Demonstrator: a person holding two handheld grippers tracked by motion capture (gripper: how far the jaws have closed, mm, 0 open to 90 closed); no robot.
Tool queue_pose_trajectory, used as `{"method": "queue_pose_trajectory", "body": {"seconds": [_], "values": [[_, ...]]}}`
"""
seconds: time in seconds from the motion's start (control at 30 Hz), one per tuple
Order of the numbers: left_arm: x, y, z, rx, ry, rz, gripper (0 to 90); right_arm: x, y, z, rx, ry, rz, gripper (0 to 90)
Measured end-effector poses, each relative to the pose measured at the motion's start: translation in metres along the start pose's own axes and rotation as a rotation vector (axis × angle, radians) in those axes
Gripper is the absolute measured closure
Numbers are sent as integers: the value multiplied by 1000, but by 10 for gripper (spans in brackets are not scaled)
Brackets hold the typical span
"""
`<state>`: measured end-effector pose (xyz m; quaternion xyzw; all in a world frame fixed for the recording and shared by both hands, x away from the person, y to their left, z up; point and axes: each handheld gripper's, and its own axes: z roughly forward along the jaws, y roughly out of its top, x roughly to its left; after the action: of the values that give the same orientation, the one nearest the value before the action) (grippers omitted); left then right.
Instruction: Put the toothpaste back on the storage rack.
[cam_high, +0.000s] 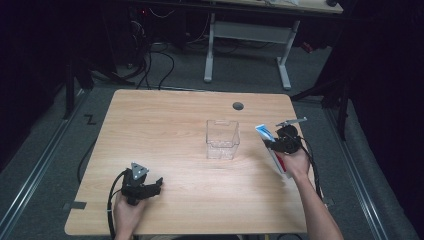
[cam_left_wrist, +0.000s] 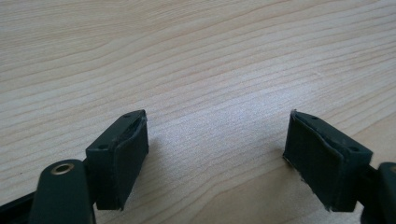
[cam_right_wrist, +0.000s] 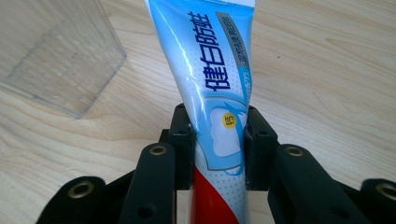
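The toothpaste tube (cam_right_wrist: 219, 93), blue and white with a red band lower down, is clamped across its middle by the fingers (cam_right_wrist: 254, 144) of the right gripper (cam_right_wrist: 218, 147), which press on both of its sides. In the high view the tube (cam_high: 267, 137) is held above the right part of the bench (cam_high: 165, 125), its flat crimped end pointing up and away from the person. A clear plastic box (cam_high: 222, 139) stands upright near the bench's middle, just to the left of the tube and apart from it. The left gripper (cam_high: 150, 189) sits low near the front left edge, its fingers (cam_left_wrist: 123, 158) spread wide over bare wood, holding nothing.
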<state>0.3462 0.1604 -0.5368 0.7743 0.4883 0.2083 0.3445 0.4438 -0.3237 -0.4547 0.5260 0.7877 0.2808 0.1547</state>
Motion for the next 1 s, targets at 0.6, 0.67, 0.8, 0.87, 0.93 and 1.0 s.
{"method": "queue_pose_trajectory", "body": {"seconds": [0.6,0.67,0.8,0.87,0.93,1.0], "values": [[0,0,0,0,0,0,219,32,-6,-29,-119,32,-92,699],[0,0,0,0,0,0,219,34,-6,-30,-122,31,-100,699],[0,0,0,0,1,-1,219,43,-7,-34,-142,57,-115,698],[0,0,0,0,1,-1,219,46,-7,-36,-153,68,-127,698],[0,0,0,0,1,-1,219,51,-7,-38,-165,80,-136,697],[0,0,0,0,1,-1,219,55,-7,-40,-172,89,-149,697]]}}
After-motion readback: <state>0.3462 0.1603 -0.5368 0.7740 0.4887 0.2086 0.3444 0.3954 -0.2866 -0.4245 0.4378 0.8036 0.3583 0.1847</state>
